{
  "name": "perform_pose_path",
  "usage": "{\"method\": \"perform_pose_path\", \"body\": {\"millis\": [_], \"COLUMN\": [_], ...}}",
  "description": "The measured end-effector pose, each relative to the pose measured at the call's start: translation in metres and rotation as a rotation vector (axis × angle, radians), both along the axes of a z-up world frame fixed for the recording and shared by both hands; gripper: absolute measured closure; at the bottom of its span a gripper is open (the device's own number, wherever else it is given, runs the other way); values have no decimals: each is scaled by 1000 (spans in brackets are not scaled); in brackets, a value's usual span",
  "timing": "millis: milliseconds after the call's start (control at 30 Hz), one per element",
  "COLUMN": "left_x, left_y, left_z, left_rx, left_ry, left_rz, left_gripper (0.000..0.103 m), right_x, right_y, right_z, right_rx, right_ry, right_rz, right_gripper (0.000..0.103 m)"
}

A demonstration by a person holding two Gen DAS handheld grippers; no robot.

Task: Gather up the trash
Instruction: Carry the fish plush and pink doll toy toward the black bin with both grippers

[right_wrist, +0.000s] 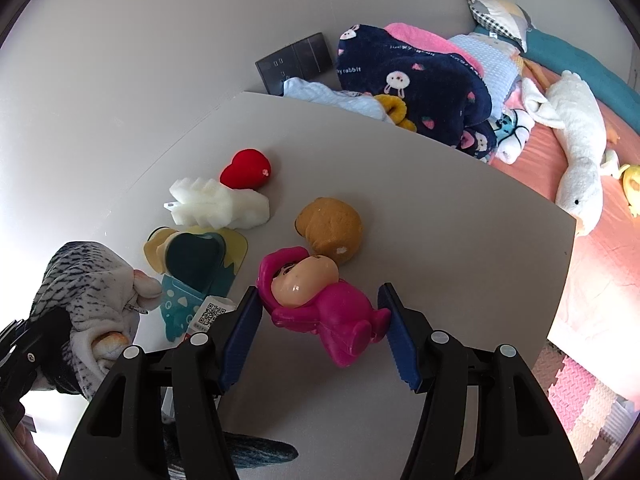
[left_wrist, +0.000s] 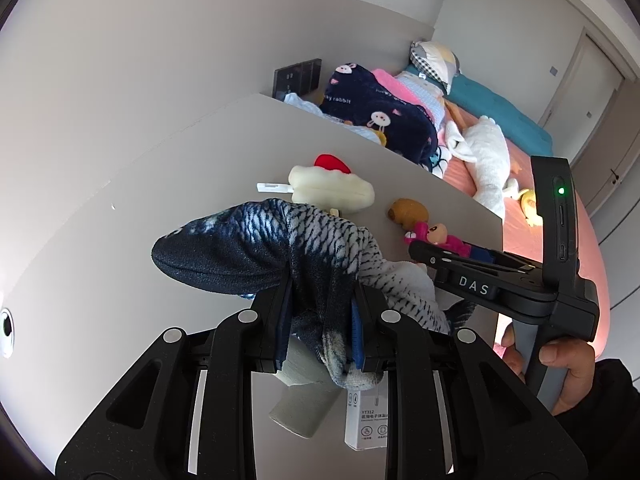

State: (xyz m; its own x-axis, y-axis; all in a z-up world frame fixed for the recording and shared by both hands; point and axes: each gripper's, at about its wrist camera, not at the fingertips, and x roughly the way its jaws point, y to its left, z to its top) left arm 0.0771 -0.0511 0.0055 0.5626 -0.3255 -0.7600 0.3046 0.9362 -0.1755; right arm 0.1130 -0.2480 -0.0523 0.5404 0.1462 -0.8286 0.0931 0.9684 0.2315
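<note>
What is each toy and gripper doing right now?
Left gripper: shut on the fish plush.
Fish plush: pinched, lifted off the table.
Right gripper: open around the pink doll.
Pink doll: lying on the table, not squeezed.
Brown toy: resting on the table.
Red heart: resting on the table.

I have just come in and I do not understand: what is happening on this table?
A person is clearing a grey table with two hand-held grippers. The left gripper is shut on a blue-and-white plush fish, lifted off the surface. The right gripper has its jaws on either side of a pink toy figure lying on the table; they look not quite closed on it. Other toys lie nearby.
</note>
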Motion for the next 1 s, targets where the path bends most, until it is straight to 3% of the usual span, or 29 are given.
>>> {"method": "perform_pose_path", "body": {"millis": [433,1000], "left_x": [-37,-72], "left_y": [-15,-60], "left_z": [16,13], "left_rx": [-3,-6], "left_ry": [-27,-12], "left_rz": [-28,-137], "left_gripper": [80,79], "right_x": [-49,-112], "right_y": [-16,-52], "right_z": [46,64], "right_rx": [-30,-37], "right_ry": [-85,-107], "right_rz": [-25,-106], "right_gripper": [42,42]}}
